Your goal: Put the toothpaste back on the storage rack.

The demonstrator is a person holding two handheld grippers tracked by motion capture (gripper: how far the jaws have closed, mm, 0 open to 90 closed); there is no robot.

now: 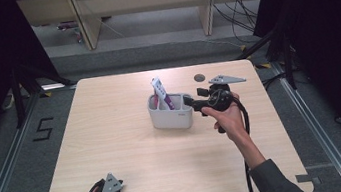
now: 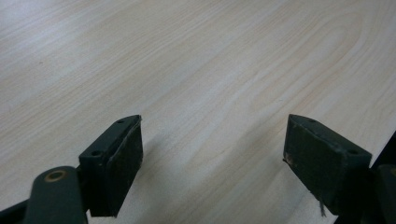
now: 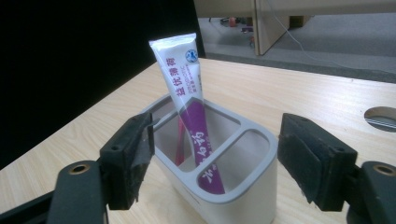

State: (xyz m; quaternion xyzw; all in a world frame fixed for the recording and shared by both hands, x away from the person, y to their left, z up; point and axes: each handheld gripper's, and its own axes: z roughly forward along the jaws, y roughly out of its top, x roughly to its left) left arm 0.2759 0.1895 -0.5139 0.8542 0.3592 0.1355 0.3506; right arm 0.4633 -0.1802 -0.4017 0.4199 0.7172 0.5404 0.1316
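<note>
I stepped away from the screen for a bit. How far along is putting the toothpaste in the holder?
Done: the toothpaste tube stands tilted in the white holder, beside something thin and red. In hand: nothing; the right gripper has its jaws open near the holder, with the tube beyond them, not pinched. The left gripper rests open over bare table. Left: probably just drawing the right gripper away.

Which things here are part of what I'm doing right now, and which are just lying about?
In the job:
- toothpaste tube
- grey holder
- right gripper, jaws open beside the holder

Lying about:
- left gripper, open over bare table
- round cable hole
</note>
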